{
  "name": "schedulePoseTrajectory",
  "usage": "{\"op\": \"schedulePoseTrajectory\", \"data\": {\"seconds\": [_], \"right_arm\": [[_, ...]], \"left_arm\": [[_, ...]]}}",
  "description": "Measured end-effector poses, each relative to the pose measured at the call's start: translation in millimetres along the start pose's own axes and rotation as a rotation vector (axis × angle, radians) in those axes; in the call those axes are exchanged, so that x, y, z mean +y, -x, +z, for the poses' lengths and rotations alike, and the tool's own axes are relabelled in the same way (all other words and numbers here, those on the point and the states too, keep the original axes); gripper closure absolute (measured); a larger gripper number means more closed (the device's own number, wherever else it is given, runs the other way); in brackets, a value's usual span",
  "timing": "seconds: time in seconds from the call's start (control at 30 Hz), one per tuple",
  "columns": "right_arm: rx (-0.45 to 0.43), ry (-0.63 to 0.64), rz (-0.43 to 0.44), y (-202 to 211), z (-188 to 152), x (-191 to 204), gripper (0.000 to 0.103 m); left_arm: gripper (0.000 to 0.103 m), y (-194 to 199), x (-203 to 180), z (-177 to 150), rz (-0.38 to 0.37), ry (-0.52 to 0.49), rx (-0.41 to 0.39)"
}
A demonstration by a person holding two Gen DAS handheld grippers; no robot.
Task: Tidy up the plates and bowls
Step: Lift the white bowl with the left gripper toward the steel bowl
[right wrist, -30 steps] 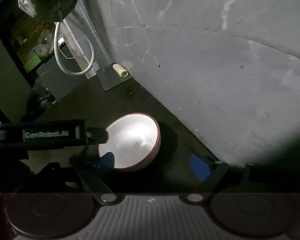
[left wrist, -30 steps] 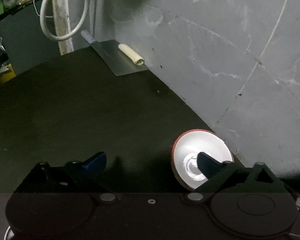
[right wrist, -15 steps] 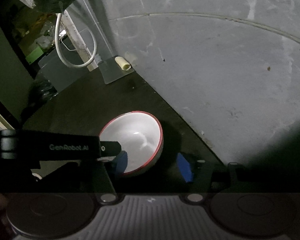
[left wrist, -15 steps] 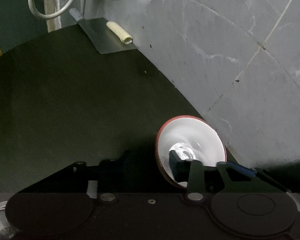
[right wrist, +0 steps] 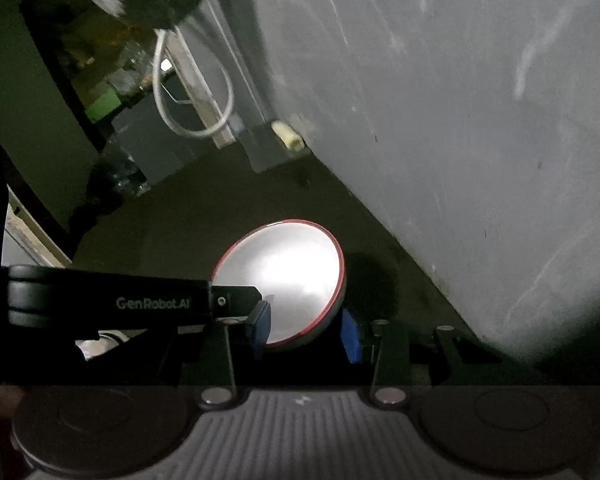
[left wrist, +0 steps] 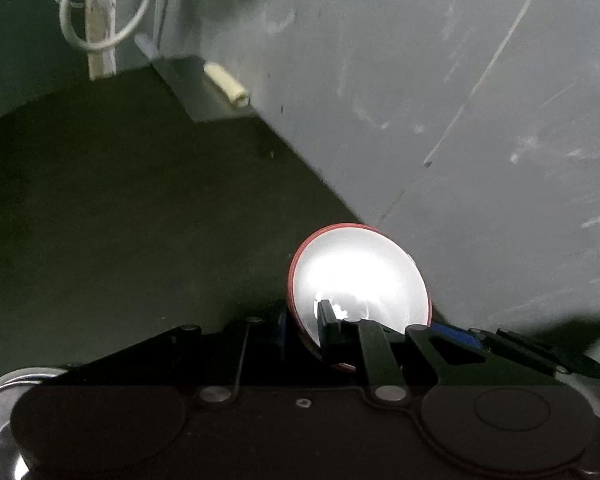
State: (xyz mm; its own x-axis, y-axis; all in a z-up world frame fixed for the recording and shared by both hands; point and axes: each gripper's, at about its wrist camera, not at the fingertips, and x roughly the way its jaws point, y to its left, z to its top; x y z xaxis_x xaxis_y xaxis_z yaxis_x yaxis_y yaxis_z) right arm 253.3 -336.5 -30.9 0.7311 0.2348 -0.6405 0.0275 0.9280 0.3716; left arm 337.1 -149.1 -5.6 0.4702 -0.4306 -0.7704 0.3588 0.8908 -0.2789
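In the left wrist view, the left gripper (left wrist: pixel 303 330) has its fingers pinching the rim of a white bowl (left wrist: pixel 360 276) with a red edge. One finger is inside the bowl, and the other is outside the rim, at 9 o'clock of it. The bowl is tilted, with its opening facing the camera, and it sits at 5 o'clock in the picture, close to the grey wall (left wrist: pixel 440 100). I cannot tell if it touches the dark tabletop (left wrist: pixel 120 220). At 11 o'clock a flat metal sheet (left wrist: pixel 198 88) lies on the tabletop against the wall, and a small pale roll (left wrist: pixel 225 84) lies on it. A white cable (left wrist: pixel 100 12) hangs in a loop further at 11 o'clock.

In the right wrist view, the right gripper (right wrist: pixel 305 334) has its two blue-padded fingers on both sides of the lower part of the same bowl (right wrist: pixel 284 280), pinching it there. The bowl is near the middle of the picture, tilted, and its shadow falls on the tabletop (right wrist: pixel 204 216) at 3 o'clock of it. The left gripper (right wrist: pixel 140 302) comes in from 9 o'clock and meets the bowl at its left rim. The metal sheet (right wrist: pixel 268 148), the pale roll (right wrist: pixel 287 136) and the white cable (right wrist: pixel 188 92) are at 12 o'clock, along the wall (right wrist: pixel 460 120).
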Motion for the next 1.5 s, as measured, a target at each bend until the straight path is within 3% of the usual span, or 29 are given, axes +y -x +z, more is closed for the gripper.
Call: {"op": "schedulePoseTrajectory", "data": {"seconds": [0.33, 0.63, 1.17, 1.5], "right_arm": [[-0.148, 0.087, 0.049, 72, 0, 53, 0.071], [-0.191, 0.163, 0.131, 123, -29, 118, 0.078], [-0.185, 0.341, 0.228, 172, -92, 196, 0.081], [-0.158, 0.409, 0.247, 186, -110, 207, 0.081]], "left_arm": [[0.087, 104, -3, -22, 0.012, 0.002, -0.230], [0.088, 202, 8, -82, 0.105, 0.033, -0.376], [0.088, 290, 35, -179, 0.189, 0.099, -0.453], [0.088, 300, 38, -204, 0.191, 0.099, -0.450]]}}
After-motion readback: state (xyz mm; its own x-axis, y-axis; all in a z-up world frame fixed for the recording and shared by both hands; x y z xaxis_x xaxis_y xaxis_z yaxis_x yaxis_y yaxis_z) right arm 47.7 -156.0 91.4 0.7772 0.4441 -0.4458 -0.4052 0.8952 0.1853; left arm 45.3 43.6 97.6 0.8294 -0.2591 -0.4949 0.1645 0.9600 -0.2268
